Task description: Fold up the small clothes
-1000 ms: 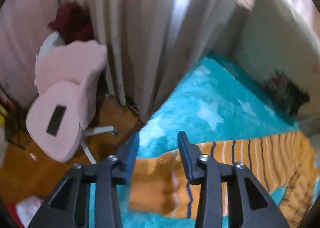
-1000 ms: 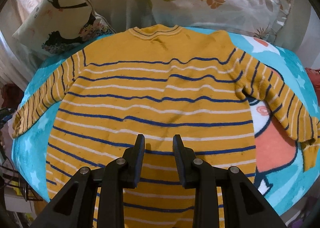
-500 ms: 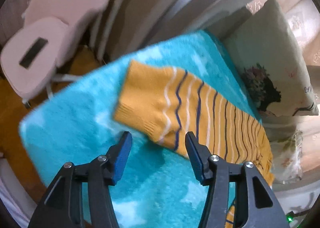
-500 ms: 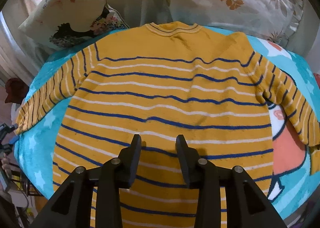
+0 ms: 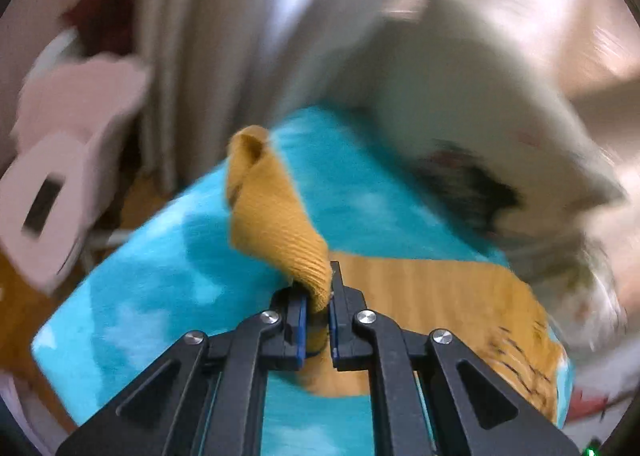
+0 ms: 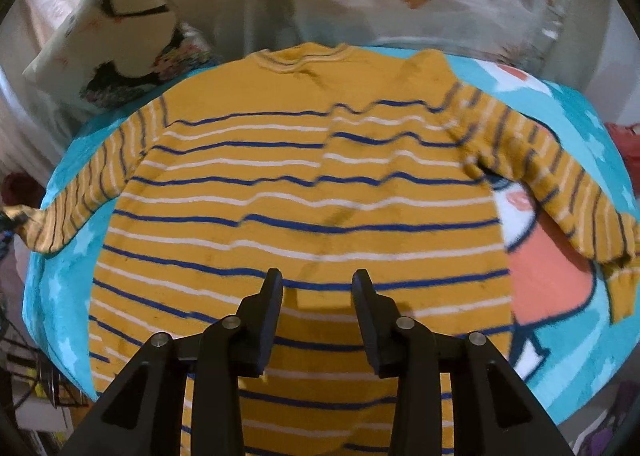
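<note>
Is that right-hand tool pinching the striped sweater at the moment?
No. The right gripper has its fingers apart above the yellow striped sweater, with no cloth caught between them.

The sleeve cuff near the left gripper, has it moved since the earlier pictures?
Yes. The sleeve cuff lay flat on the turquoise blanket; now it is lifted off it, pinched in the left gripper, whose jaws are shut on it, its end standing up.
</note>
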The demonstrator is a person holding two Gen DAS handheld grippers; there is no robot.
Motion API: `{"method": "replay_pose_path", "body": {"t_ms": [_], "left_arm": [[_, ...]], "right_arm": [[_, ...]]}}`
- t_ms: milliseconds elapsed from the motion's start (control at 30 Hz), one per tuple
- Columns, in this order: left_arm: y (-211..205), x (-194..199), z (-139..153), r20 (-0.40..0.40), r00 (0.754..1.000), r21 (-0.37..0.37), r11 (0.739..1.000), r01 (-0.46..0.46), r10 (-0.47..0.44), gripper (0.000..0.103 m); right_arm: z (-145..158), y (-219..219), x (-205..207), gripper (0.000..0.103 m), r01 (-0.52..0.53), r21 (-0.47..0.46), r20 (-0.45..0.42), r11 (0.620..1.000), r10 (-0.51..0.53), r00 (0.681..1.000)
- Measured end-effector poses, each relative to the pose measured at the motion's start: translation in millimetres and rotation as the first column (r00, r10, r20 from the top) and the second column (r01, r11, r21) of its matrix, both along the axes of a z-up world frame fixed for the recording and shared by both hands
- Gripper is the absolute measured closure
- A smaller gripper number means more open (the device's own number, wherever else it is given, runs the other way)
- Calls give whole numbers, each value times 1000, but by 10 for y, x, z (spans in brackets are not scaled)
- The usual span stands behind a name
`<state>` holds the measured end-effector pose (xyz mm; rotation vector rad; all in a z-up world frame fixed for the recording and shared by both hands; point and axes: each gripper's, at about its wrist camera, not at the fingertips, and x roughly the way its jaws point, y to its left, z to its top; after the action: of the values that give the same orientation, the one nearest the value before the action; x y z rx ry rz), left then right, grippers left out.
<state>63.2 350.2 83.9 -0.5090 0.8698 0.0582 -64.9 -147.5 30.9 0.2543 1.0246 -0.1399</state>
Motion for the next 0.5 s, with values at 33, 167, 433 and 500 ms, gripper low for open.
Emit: {"method": "replay_pose_path", "body": {"t_ms": [33, 167, 433, 500], "left_arm": [[-252, 32, 143, 36, 998, 5, 998, 57, -57, 95], [-1149, 155, 468, 130, 962, -45, 968, 247, -240, 95], [-3309, 318, 432, 138, 805, -126, 796, 592, -577, 95], [-3709, 279, 309, 115, 767, -145, 753, 641, -631, 95]], "right_arm": [[-12, -74, -37, 64, 19, 10, 0, 1000, -19, 1000], [-43, -295, -153, 64, 70, 34, 6, 997, -70, 998], [-89, -775, -453, 64, 145, 66, 9, 987, -146, 989], [-117, -958, -572, 64, 176, 71, 0, 982, -177, 984]]}}
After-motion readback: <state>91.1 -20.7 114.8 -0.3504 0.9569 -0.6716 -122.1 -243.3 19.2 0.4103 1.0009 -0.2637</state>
